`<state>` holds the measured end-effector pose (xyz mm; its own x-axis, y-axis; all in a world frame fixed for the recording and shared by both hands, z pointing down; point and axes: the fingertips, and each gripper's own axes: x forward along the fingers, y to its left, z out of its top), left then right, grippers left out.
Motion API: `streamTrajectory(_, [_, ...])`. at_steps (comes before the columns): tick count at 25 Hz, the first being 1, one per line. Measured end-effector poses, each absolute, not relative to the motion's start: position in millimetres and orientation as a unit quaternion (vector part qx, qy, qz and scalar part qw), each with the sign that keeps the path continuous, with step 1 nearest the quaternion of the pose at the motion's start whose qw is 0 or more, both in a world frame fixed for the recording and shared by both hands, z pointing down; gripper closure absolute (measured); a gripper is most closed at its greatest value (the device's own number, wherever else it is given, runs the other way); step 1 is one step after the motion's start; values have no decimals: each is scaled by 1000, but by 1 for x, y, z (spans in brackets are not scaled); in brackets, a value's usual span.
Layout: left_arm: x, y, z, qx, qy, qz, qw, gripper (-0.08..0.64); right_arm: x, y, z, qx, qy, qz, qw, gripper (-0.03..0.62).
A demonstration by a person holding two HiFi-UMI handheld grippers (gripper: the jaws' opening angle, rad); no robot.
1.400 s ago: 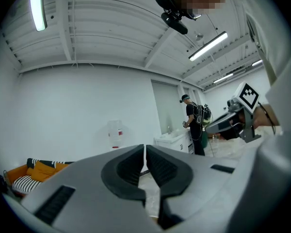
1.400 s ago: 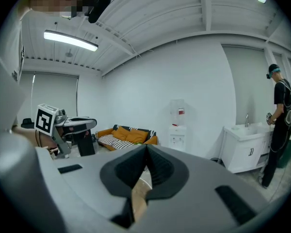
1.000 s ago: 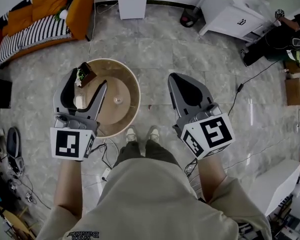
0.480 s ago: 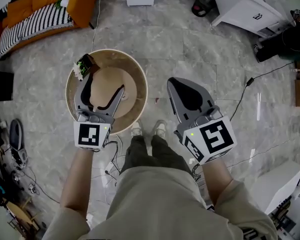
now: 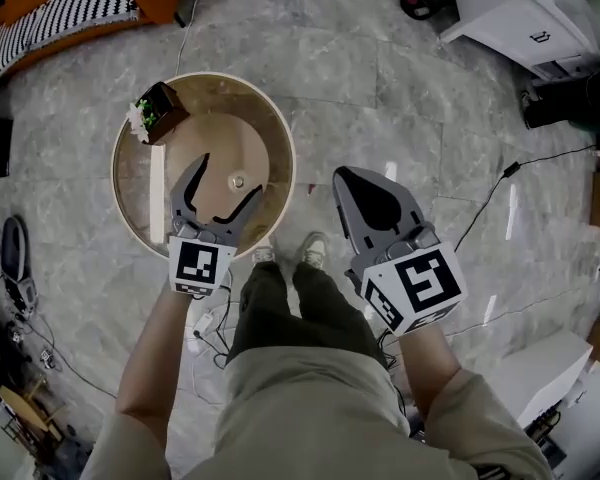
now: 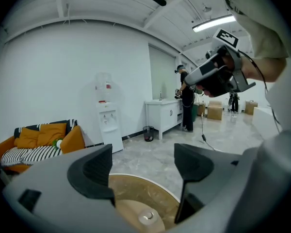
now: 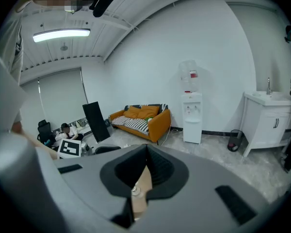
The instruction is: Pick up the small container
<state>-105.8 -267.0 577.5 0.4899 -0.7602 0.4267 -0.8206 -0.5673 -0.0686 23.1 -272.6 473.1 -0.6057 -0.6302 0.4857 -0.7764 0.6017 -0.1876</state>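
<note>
The small container point(image 5: 152, 111), a dark box with something green in it, stands on the far-left rim of a round wooden table point(image 5: 270, 133). My left gripper point(image 5: 230, 175) hovers over the table's near half, well short of the container. Its jaws are spread wide with nothing between them. In the left gripper view the left gripper point(image 6: 144, 165) looks across the table point(image 6: 150, 193); the container is out of that frame. My right gripper point(image 5: 348, 176) hangs above the floor to the right of the table, jaws shut and empty; the right gripper point(image 7: 146, 152) shows its jaws shut too.
A small metal knob point(image 5: 238, 180) sits at the table's centre. An orange and striped sofa point(image 5: 60, 8) lies at the far left, a white cabinet point(image 5: 510, 13) at the far right. A black cable point(image 5: 500, 183) crosses the floor. The person's feet point(image 5: 285, 253) stand by the table's near edge.
My left gripper has drawn back from the container toward the table's near side, and its jaws have spread wider. The container stays on the rim. The right gripper has hardly moved.
</note>
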Motion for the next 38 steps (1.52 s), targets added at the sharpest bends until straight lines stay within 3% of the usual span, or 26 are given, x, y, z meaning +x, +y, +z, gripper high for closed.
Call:
streamTrajectory(10, [-102, -264, 727, 861, -434, 245, 102, 184, -6, -269, 607, 371, -875, 204, 233, 595])
streamTrajectory(20, [-120, -264, 848, 834, -467, 260, 134, 186, -24, -262, 688, 349, -883, 192, 248, 595])
streamTrajectory(38, [-122, -265, 935, 830, -450, 291, 153, 211, -27, -254, 760, 311, -879, 220, 285, 595])
